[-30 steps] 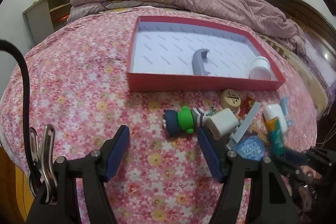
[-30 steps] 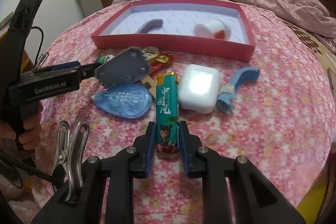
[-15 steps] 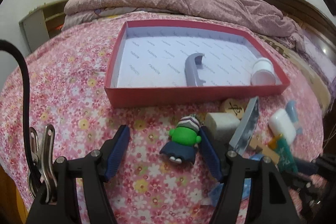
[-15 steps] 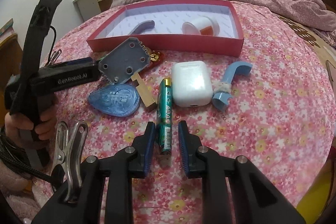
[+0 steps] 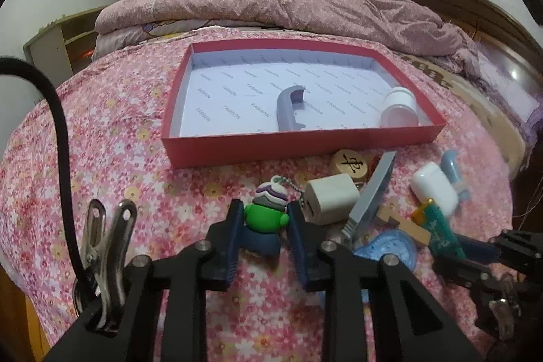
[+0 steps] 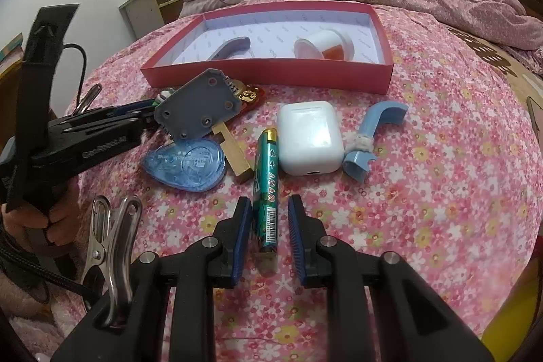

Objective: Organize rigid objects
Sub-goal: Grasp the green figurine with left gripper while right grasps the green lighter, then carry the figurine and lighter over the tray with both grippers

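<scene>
— What do the left tongs (image 5: pixel 266 219) hold?
— I see them just closing on the green figure (image 5: pixel 266 216), on the bed near the red box (image 5: pixel 298 146).
— And the right tongs (image 6: pixel 270 219)?
— Narrow, around the green lighter (image 6: pixel 267 189); I cannot tell if both pads press it.

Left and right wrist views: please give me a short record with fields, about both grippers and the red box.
left gripper: jaws have just been closing, now shut on green figure
right gripper: shut on lighter
red box: holds grey handle and white jar
outside box: white case, blue tape dispenser
</scene>
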Demonstrator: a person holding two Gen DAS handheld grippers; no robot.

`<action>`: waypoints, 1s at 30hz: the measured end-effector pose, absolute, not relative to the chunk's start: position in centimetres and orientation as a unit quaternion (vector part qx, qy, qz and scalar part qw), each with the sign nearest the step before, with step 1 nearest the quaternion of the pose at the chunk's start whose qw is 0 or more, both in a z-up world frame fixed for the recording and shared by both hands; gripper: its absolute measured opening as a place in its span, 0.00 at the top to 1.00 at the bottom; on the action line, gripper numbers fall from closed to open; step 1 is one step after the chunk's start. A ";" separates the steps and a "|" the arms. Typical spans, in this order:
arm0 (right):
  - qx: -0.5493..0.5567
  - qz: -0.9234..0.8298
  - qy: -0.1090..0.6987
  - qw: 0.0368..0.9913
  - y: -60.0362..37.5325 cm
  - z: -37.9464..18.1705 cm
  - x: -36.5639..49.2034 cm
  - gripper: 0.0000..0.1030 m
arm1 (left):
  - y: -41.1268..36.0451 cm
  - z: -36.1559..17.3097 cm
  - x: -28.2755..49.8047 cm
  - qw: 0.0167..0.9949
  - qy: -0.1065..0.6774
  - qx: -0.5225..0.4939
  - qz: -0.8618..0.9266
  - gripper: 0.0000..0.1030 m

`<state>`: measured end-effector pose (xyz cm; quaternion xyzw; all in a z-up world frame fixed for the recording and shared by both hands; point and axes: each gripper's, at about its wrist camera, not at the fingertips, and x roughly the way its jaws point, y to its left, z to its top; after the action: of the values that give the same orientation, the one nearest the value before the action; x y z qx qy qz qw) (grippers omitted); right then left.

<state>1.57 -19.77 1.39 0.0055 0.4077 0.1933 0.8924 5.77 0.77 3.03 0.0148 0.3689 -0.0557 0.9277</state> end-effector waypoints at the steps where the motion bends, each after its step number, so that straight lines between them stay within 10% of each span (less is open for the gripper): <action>1: 0.007 0.193 0.407 0.893 -19.8 1.4 1.5 0.78 | 1.0 3.2 5.6 0.927 0.370 0.011 -0.056 0.74; 30: 0.052 0.230 0.372 0.898 -20.5 5.1 0.7 0.88 | 2.5 10.9 3.2 0.949 0.307 -0.011 -0.066 0.74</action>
<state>0.68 -20.53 5.08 0.0520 0.3716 0.2298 0.8980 3.21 2.47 10.88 -0.0106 0.3072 -0.0655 0.9493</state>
